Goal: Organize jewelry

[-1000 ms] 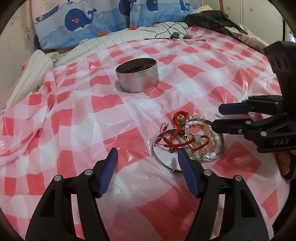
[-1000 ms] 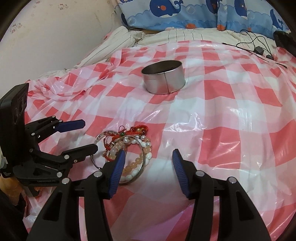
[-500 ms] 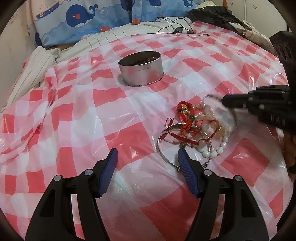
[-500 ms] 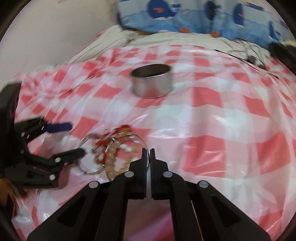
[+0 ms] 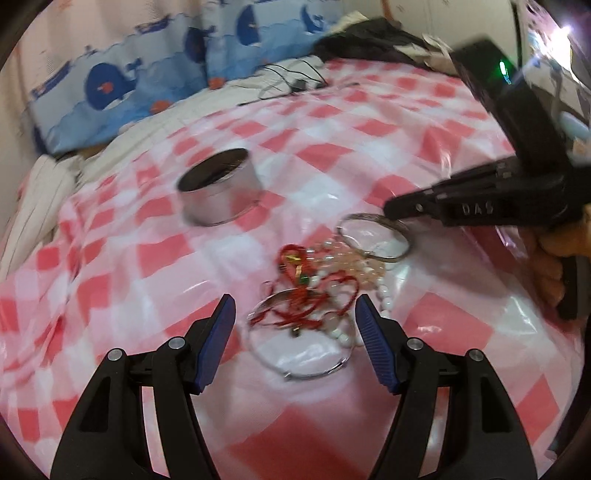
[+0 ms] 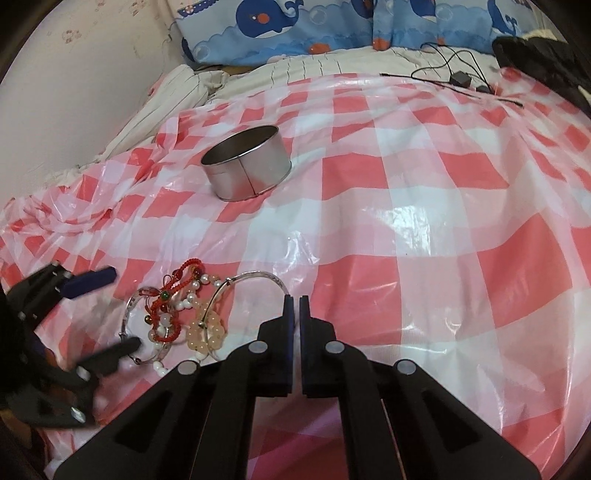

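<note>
A pile of jewelry [image 5: 317, 291] lies on the red-and-white checked plastic cloth: red cord bracelets, pearl and peach bead bracelets, and a silver bangle [image 5: 295, 354]. My right gripper [image 6: 294, 301] is shut on another silver bangle [image 6: 255, 276] and holds it lifted off the pile; it also shows in the left wrist view [image 5: 373, 236]. My left gripper [image 5: 293, 325] is open and empty, just in front of the pile. A round silver tin [image 6: 245, 173] stands farther back on the cloth, open-topped.
Whale-print pillows [image 6: 295, 26] and striped bedding line the far edge by the wall. Black cables with an adapter [image 6: 458, 77] and dark clothing [image 6: 535, 55] lie at the far right. The cloth is wrinkled at the left [image 6: 66, 218].
My right gripper closed on the silver bangle and lifted it up from the pile. My left gripper stayed open and moved closer to the jewelry.
</note>
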`<state>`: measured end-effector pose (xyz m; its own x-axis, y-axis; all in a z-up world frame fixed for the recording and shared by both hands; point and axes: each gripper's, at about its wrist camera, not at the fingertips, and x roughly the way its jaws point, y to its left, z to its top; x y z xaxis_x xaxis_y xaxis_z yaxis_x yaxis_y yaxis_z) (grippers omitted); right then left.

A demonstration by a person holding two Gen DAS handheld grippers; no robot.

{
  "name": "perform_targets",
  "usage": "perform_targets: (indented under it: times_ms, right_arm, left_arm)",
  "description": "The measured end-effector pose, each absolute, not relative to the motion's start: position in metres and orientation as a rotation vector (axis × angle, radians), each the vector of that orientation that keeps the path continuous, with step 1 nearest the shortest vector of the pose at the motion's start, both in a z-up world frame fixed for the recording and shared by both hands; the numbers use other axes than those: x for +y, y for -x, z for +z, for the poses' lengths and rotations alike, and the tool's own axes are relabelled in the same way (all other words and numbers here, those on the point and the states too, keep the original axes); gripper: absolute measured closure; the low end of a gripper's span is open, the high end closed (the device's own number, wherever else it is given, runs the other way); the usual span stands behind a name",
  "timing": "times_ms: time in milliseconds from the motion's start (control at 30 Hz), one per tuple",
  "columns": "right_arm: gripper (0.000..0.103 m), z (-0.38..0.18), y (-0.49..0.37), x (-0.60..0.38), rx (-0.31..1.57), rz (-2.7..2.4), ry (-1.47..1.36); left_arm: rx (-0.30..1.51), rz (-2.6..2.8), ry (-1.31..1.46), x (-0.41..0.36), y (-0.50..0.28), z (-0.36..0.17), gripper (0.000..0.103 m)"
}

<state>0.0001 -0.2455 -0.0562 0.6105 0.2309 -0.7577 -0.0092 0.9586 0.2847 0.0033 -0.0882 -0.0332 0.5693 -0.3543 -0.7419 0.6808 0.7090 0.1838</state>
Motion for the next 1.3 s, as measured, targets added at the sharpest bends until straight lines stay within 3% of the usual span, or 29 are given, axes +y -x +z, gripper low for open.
perform_targets:
  times_ms: [67,133,167,200,467,567,733,867,967,1033,1100,1167,1300]
  right_arm:
    - [0.099,-0.058,-0.002,-0.244,0.916,0.142,-0.263]
    - [0.099,-0.060,-0.002,-0.244,0.924,0.146,-0.262]
    - [0.099,-0.060,-0.003,-0.243,0.927,0.146,-0.262]
    - [0.099,-0.061,-0.003,-0.243,0.929,0.147,-0.263]
    - [0.099,-0.062,-0.004,-0.243,0.935,0.146,-0.263]
    - [0.099,-0.062,-0.003,-0.243,0.935,0.144,-0.254]
    - [0.099,-0.063,-0.003,-0.241,0.937,0.148,-0.245]
    - [0.099,-0.063,-0.003,-0.240,0.940,0.147,-0.237]
    - [0.099,-0.063,-0.004,-0.240,0.941,0.146,-0.237]
    - [0.099,-0.063,-0.004,-0.239,0.941,0.144,-0.232]
    - [0.099,-0.063,-0.004,-0.239,0.942,0.146,-0.231]
    - [0.099,-0.064,-0.003,-0.240,0.942,0.147,-0.233]
    - [0.099,-0.064,-0.003,-0.240,0.942,0.147,-0.235]
  left_arm:
    - [0.761,-0.645,-0.489,-0.095,-0.007,-0.040,0.040]
    - [0.792,-0.659,-0.466,-0.097,-0.011,-0.044,0.067]
    - [0.824,-0.674,-0.427,-0.095,-0.014,-0.044,0.086]
    - [0.833,-0.682,-0.403,-0.092,-0.014,-0.043,0.091]
    - [0.893,-0.785,-0.169,-0.056,-0.020,-0.021,0.090]
    - [0.964,-0.685,-0.276,-0.057,-0.024,-0.039,0.072]
    - [0.930,-0.683,-0.295,-0.058,-0.021,-0.036,0.067]
    - [0.846,-0.690,-0.263,-0.060,-0.022,-0.024,0.050]
    - [0.814,-0.713,-0.282,-0.072,-0.023,-0.022,0.050]
    - [0.837,-0.696,-0.315,-0.080,-0.025,-0.030,0.052]
    - [0.880,-0.680,-0.353,-0.086,-0.028,-0.041,0.082]
    - [0.862,-0.692,-0.328,-0.086,-0.026,-0.037,0.096]
    - [0.822,-0.744,-0.156,-0.065,-0.029,-0.016,0.096]
